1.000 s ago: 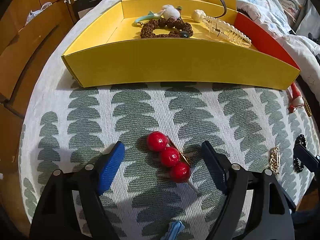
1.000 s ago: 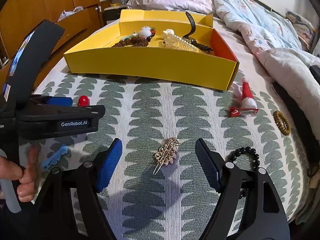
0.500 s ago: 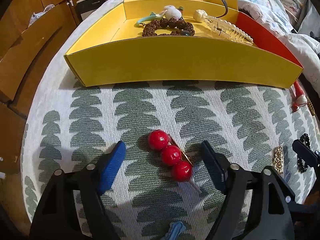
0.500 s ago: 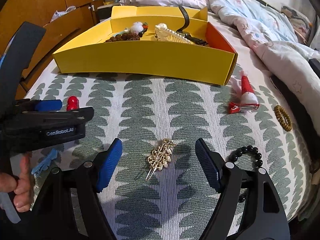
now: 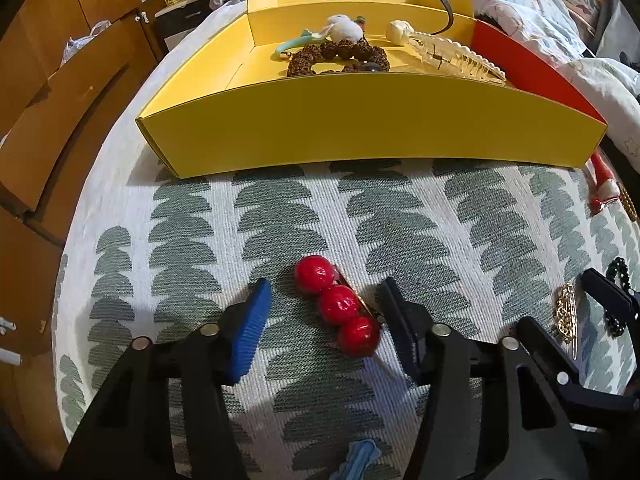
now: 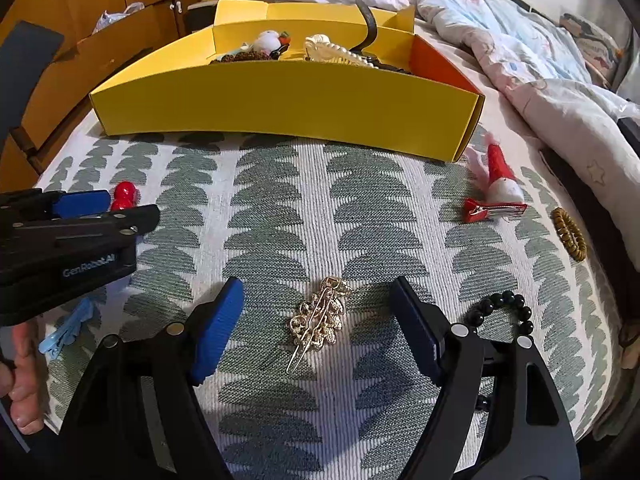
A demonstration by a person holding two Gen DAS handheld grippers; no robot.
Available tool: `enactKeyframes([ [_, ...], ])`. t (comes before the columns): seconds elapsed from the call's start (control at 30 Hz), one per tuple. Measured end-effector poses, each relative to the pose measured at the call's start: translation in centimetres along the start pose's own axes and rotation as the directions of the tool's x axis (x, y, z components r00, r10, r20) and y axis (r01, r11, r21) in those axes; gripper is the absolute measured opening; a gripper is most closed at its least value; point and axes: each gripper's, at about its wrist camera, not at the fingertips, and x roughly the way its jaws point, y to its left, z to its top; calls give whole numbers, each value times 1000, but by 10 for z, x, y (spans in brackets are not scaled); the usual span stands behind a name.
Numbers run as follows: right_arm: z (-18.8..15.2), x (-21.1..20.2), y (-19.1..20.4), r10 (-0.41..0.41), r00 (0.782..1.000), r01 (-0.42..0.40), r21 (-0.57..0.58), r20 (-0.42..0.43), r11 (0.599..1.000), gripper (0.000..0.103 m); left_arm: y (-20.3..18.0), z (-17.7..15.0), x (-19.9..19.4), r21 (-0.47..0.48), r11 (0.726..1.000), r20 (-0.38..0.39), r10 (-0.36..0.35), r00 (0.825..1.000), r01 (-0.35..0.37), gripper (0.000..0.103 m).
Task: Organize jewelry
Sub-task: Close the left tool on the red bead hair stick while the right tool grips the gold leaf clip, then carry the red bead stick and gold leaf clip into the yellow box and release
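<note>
Left wrist view: left gripper point(image 5: 324, 320) jaws closing around red bead clip point(image 5: 338, 312) at lower centre, not yet clamped; round beads may be squeezed out sideways. Right gripper point(image 6: 316, 330) jaws released over gold leaf clip point(image 6: 320, 318).

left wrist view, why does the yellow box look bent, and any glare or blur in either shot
Left wrist view: fisheye bows the yellow box front wall; small highlights on the red bead clip, lying between the closing left gripper jaws; focus sharp. Right wrist view: same curving toward the edges, dark corners, gold leaf clip crisp with slight glints, soft shadows under the right gripper.
</note>
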Motion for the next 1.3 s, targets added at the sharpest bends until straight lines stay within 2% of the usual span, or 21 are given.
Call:
enactKeyframes([
  [0.13,-1,2,1,-10,1000,10,-8,3,1000,78,1,-1,-1,2,1000,2,4,1000,-4,49],
  [0.23,-2,3,1,-7,1000,7,-5,2,1000,77,4,-1,-2,-1,1000,0,3,1000,-3,42],
  [0.3,-3,3,1,-14,1000,14,-10,3,1000,76,7,-1,-3,-5,1000,-2,-2,1000,2,37],
  [0.33,-3,3,2,-14,1000,14,-11,3,1000,75,9,-1,-3,-9,1000,-3,-3,1000,3,31],
  [0.47,-4,1,0,-8,1000,8,-3,-1,1000,68,15,-2,-5,-23,999,-9,-25,1000,24,27],
  [0.83,-6,-7,-10,19,1000,-18,18,-14,1000,40,30,-2,-14,-63,997,-2,-50,999,50,22],
  [0.93,-6,-8,-9,36,999,-36,10,-20,999,25,32,-2,-17,-65,996,6,-53,999,53,22],
  [1.3,-6,-21,-12,59,998,-59,35,3,998,25,36,0,-27,-76,994,33,-82,996,84,22],
])
